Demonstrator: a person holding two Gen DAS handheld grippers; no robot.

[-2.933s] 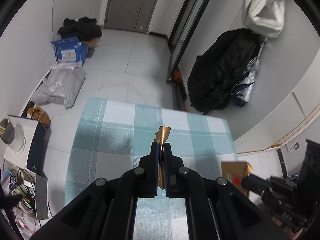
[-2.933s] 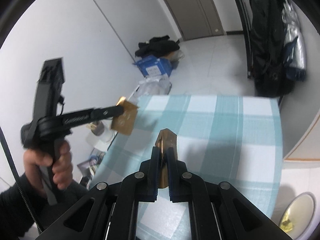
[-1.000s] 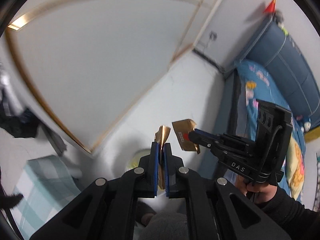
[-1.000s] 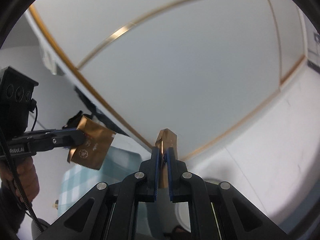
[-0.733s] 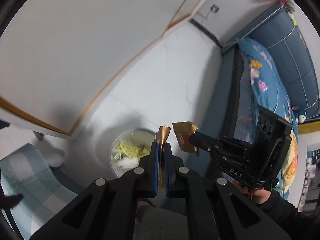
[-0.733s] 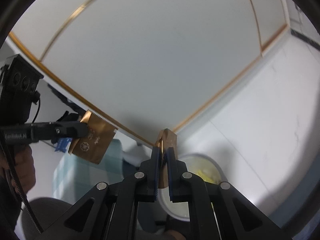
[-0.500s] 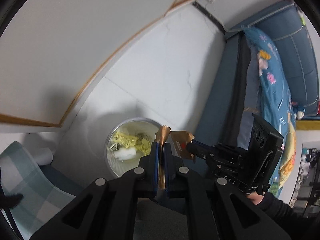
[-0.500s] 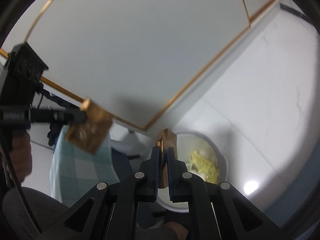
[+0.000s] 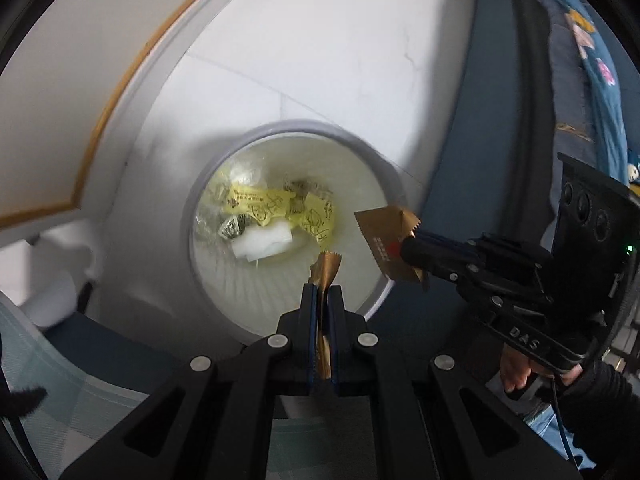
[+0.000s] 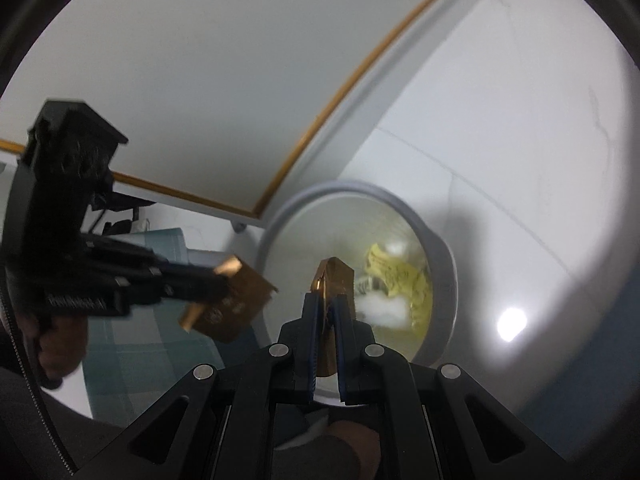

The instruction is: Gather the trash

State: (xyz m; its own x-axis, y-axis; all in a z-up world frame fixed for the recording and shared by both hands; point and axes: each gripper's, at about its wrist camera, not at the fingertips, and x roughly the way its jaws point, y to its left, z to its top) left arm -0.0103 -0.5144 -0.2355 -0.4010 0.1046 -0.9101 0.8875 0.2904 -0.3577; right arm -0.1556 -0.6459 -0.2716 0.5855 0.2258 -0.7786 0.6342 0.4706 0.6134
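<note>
— Two wrappers, one to each gripper. Where does the bin lie from them?

— Straight ahead and below. The left gripper [image 9: 323, 292] is clamped on a gold-brown foil wrapper with a saw-tooth edge [image 9: 326, 270], whose tip shows against the inside of the round grey-rimmed white waste bin [image 9: 288, 216]. The right gripper [image 10: 327, 304] is pressed shut on its own gold-brown foil wrapper [image 10: 334, 280], which likewise points at the bin.

— Which is nearer to dropping?

— My guess is the left; seen from that side, the right one's wrapper overlaps the bin's rim.

— And their long axes?

— Each runs along its fingers, free end forward. Yellow printed papers [image 9: 280, 208] and a white wad [image 9: 266, 242] lie inside.
</note>
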